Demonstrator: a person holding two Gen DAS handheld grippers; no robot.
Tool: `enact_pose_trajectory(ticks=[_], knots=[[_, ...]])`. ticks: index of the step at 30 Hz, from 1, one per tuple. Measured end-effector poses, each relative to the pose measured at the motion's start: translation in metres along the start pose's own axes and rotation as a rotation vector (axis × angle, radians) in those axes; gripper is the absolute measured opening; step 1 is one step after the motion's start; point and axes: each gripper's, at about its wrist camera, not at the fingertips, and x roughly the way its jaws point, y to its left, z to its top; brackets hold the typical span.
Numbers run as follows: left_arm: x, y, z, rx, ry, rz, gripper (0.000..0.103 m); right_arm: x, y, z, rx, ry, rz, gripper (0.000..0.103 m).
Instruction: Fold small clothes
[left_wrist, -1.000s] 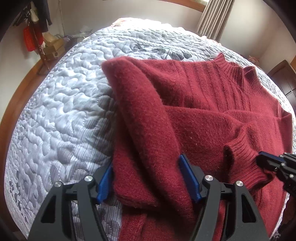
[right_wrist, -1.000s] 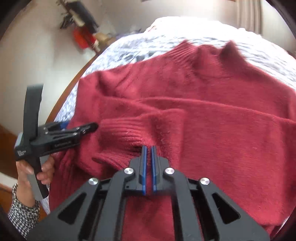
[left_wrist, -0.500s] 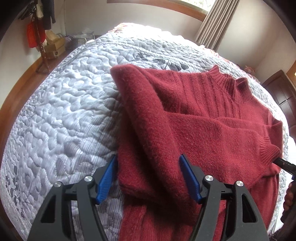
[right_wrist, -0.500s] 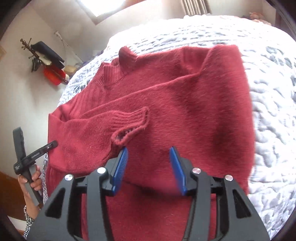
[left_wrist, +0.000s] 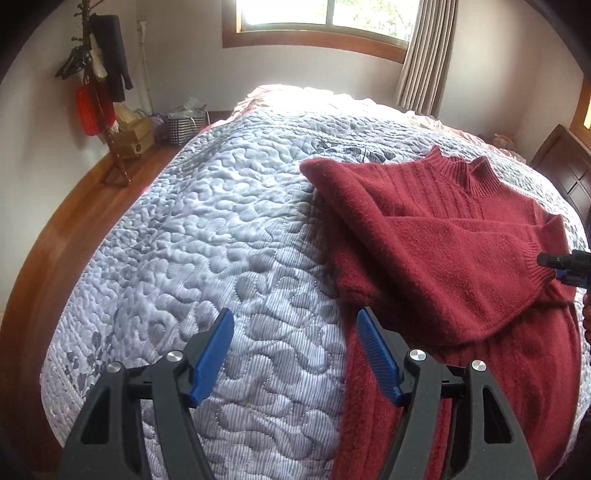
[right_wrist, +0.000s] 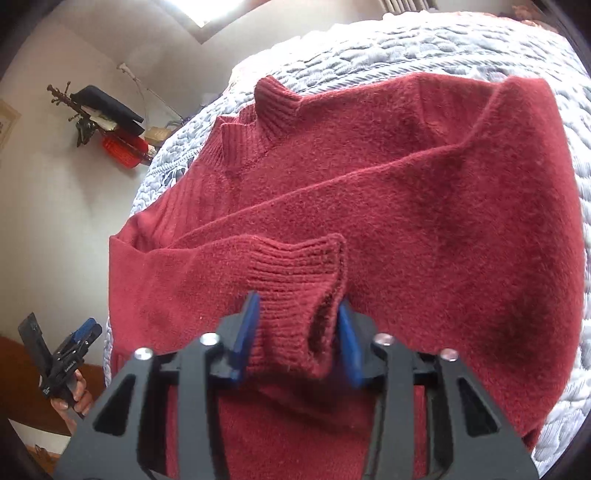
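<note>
A dark red knit sweater (left_wrist: 424, 240) lies on the grey quilted bedspread (left_wrist: 207, 229), collar (right_wrist: 273, 107) at the far end and both sleeves folded across the body. My left gripper (left_wrist: 293, 321) is open above bare quilt, just left of the sweater's side edge, with nothing between its fingers. My right gripper (right_wrist: 297, 304) is open, and the ribbed cuff (right_wrist: 295, 273) of the top sleeve sits bunched between its blue pads. The left wrist view shows the right gripper (left_wrist: 565, 264) at that cuff. In the right wrist view the left gripper (right_wrist: 88, 330) is held in a hand at the lower left.
A coat stand (left_wrist: 99, 85) with hanging clothes and a red bag stands by the wall to the left, with boxes and a basket (left_wrist: 184, 125) beside it. Wooden floor (left_wrist: 74, 221) runs along the bed's left side. Dark wooden furniture (left_wrist: 565, 162) is at the far right.
The left gripper drew back and leftward off the folded sleeve onto bare quilt. The right gripper, shut a second ago, opened and now has the cuff between its pads.
</note>
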Motion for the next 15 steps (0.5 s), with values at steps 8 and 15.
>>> enact_pose_trajectory(ticks=[8, 15], knots=[[0.011, -0.011, -0.001, 0.022, 0.003, 0.015, 0.070, -0.059, 0.007, 0.011, -0.040, -0.172, 0.010, 0.006], [0.027, -0.023, 0.010, -0.001, 0.019, -0.001, 0.070, -0.093, -0.040, 0.011, 0.030, -0.235, -0.130, 0.006]])
